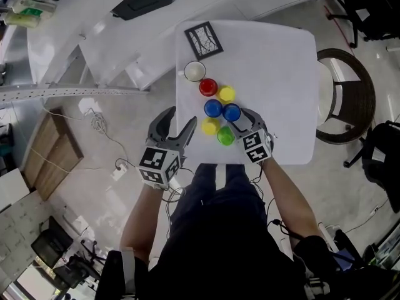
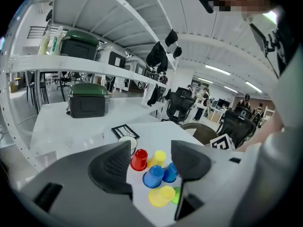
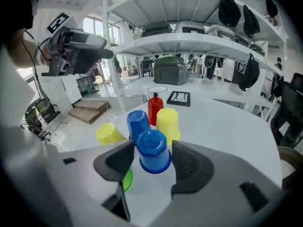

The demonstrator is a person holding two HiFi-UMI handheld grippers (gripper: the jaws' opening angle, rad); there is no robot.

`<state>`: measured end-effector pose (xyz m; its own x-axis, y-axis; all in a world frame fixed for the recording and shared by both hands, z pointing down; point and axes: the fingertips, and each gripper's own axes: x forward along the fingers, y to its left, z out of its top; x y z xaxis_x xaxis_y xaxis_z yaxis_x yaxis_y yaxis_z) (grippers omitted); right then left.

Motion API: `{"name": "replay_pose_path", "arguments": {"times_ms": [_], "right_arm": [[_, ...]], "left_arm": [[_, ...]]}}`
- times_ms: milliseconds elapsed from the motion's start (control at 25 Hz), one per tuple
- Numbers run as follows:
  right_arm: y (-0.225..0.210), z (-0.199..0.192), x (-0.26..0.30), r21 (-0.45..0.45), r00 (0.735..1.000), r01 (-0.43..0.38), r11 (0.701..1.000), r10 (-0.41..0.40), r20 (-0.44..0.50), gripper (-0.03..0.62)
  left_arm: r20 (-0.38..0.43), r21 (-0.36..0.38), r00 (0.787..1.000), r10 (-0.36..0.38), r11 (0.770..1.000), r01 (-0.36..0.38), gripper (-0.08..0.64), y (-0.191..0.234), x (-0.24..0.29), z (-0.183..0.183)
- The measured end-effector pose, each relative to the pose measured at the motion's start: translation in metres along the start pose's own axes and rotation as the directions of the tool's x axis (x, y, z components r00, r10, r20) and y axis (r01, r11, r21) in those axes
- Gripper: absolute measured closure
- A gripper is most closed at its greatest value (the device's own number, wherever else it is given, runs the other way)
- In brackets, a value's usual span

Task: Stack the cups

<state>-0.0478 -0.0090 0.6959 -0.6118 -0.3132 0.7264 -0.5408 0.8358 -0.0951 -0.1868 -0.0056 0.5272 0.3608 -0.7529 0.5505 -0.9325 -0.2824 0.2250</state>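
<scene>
Right gripper [image 3: 152,161]: jaws apart, straddling the upside-down blue cup [image 3: 151,145] near the table's [image 1: 275,74] front edge, no clamp that I can see | left gripper [image 2: 150,162]: gaping, empty | I judge the cup light, thin, slippery: squeeze its walls gently at mid-height | other cups mouth-down or tipped, nothing visible inside

Upside down, clustered: red plastic cup [image 1: 208,87], yellow plastic cup [image 1: 227,94], blue plastic cup [image 1: 213,108], second blue cup [image 1: 232,112]; second yellow cup [image 1: 210,126] tipped sideways beside green plastic cup [image 1: 225,136]. None stacked.

Open-plan office workspace: black office chairs [image 2: 181,105], white shelving [image 3: 189,39], storage bins [image 3: 173,70].
</scene>
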Motion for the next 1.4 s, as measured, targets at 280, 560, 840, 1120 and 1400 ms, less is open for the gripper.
{"name": "replay_pose_path", "arguments": {"times_ms": [280, 560, 840, 1120, 1400], "right_arm": [[0.002, -0.005, 0.01, 0.0, 0.999, -0.017, 1.0, 0.017, -0.037, 0.379], [-0.005, -0.004, 0.0, -0.007, 0.999, -0.007, 1.0, 0.006, -0.04, 0.383], [-0.062, 0.0, -0.025, 0.141, 0.996, 0.094, 0.986, -0.094, -0.006, 0.383], [-0.138, -0.001, -0.055, 0.249, 0.98, 0.188, 0.95, -0.198, 0.014, 0.383], [-0.223, -0.004, -0.065, 0.289, 0.953, 0.282, 0.915, -0.301, 0.023, 0.385]], "left_arm": [[0.014, -0.045, 1.0, -0.016, 0.999, 0.017, 0.298, 0.002, 0.004, 0.006], [0.016, -0.042, 1.0, -0.011, 0.999, 0.012, 0.299, 0.002, 0.004, 0.012], [0.027, -0.015, 0.999, -0.026, 1.0, 0.026, 0.299, -0.011, 0.007, 0.03], [0.01, 0.018, 1.0, -0.028, 0.999, 0.028, 0.299, -0.028, 0.012, 0.039], [-0.019, 0.005, 1.0, -0.008, 1.0, 0.008, 0.301, -0.032, 0.019, 0.033]]}}
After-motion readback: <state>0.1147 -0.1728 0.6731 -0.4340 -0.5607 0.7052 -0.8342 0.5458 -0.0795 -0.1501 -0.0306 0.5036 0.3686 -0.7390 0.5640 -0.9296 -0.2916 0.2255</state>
